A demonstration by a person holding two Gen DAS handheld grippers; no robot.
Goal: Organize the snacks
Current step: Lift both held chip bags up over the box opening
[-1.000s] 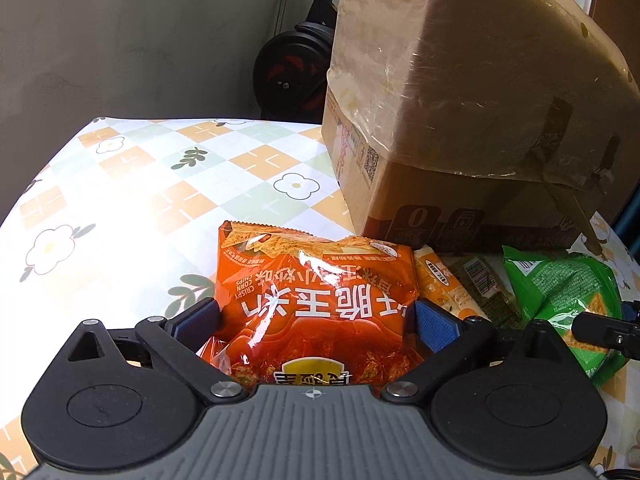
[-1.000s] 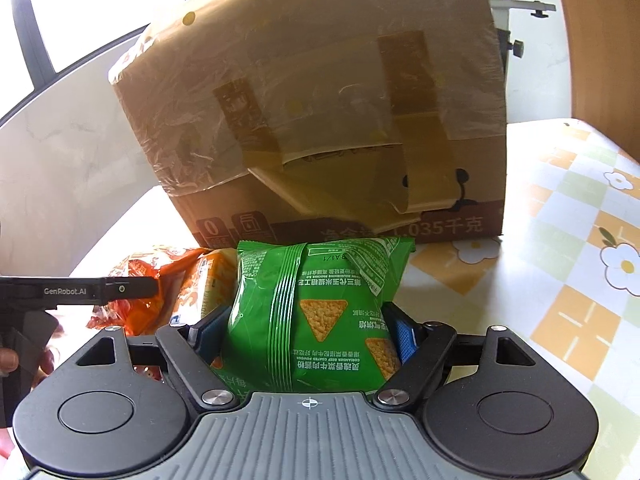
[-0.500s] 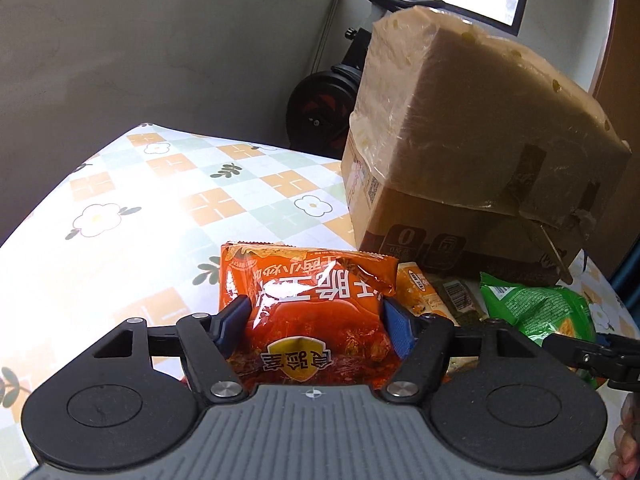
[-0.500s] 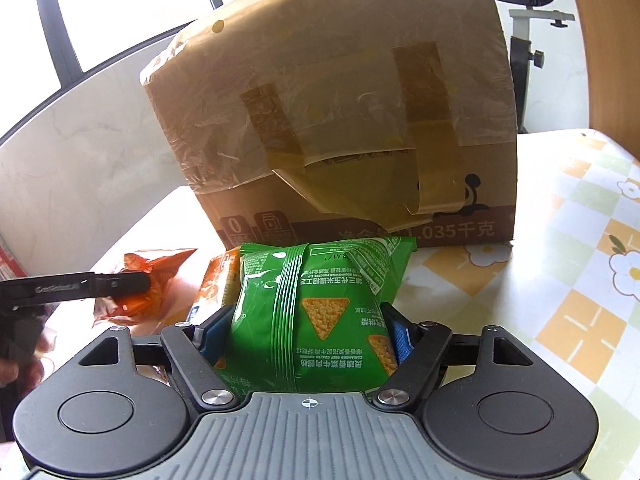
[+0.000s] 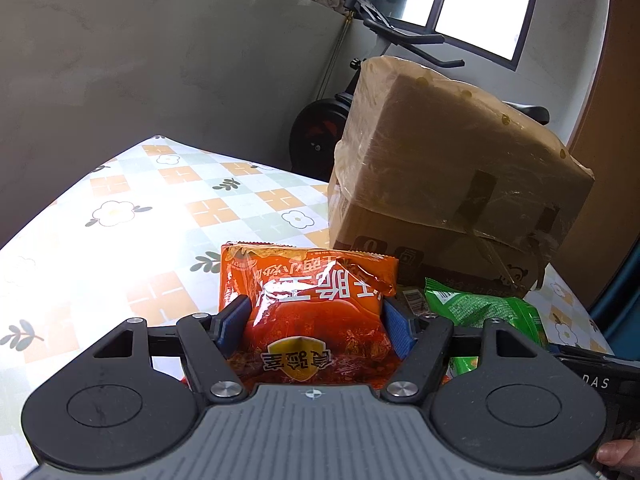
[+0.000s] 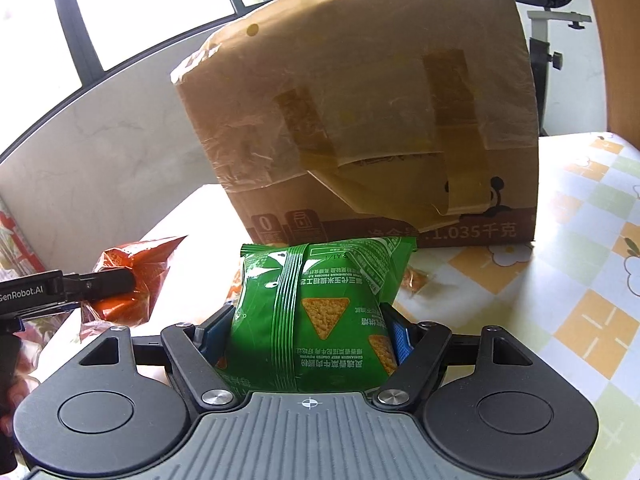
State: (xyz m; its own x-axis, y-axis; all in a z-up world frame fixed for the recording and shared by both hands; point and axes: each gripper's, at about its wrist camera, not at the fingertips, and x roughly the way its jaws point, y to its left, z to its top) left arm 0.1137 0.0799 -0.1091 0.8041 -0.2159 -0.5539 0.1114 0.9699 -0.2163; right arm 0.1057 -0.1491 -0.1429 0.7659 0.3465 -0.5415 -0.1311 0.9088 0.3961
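Left claw [image 5: 314, 322]: clamped on the orange bag [image 5: 310, 312]; both blue pads press into its sides and the foil bulges between them. These jaws were closing on it within the last second.
Orange bag: held between the left claw's fingers, top edge pointing away from the claw, lifted off the table [image 5: 120, 240].
Right claw [image 6: 308, 334]: clamped on the green bag [image 6: 320, 312]; its blue pads dent the bag on both sides. These jaws also narrowed slightly on it within the last second.
Green bag: between the right claw's fingers, back seam and printed chip triangles facing up, its far end reaching toward the box [image 6: 380, 128].
Box: straight ahead of the right claw, ahead and to the right of the left claw; brown cardboard wrapped in film and tape, standing on the table.
Table: below and ahead of both claws, covered in a checked cloth with flowers.
Other snacks: small packets lie on the table between the two claws, in front of the box, mostly hidden by the bags.
Exercise bike [image 5: 320, 136]: beyond the box, off the table.
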